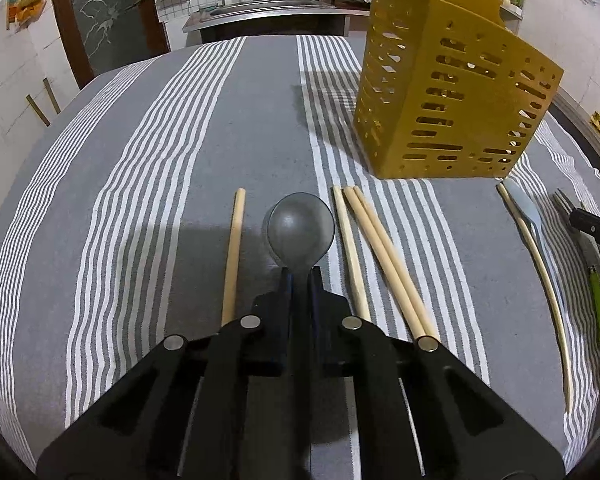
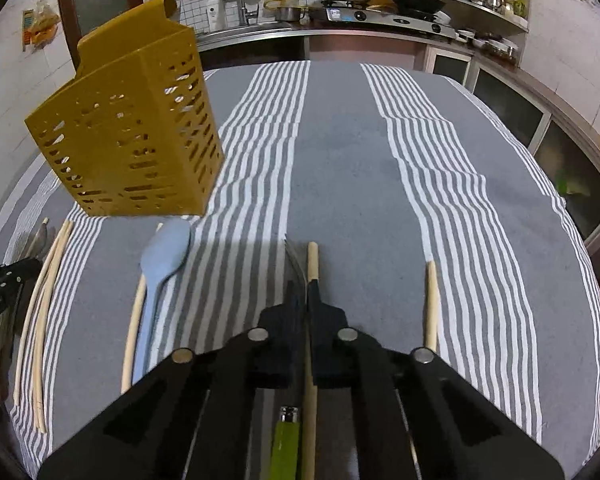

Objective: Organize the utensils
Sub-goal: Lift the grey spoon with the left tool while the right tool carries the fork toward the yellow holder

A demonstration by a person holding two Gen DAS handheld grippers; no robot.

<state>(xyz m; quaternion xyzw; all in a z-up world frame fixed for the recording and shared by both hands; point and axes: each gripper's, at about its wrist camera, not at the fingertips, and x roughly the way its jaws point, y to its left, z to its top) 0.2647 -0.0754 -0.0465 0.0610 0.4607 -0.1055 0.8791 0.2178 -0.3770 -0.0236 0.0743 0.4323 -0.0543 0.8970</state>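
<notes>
My left gripper (image 1: 299, 276) is shut on the neck of a grey spoon (image 1: 300, 228) that lies on the striped cloth. Wooden chopsticks lie on both sides of it: one (image 1: 233, 256) to the left, a few (image 1: 374, 256) to the right. The yellow slotted utensil holder (image 1: 452, 92) stands upright at the back right. My right gripper (image 2: 305, 288) is shut on a green-handled fork (image 2: 286, 440), with a chopstick (image 2: 311, 264) lying along its fingers. A light blue spoon (image 2: 166, 256) lies left of it, below the holder (image 2: 128, 128).
Another chopstick (image 2: 431, 300) lies to the right of my right gripper. The grey and white striped cloth (image 2: 340, 160) covers the table. A sink and stove counter (image 2: 340, 20) stand behind the table's far edge. My right gripper shows at the right edge of the left wrist view (image 1: 596, 232).
</notes>
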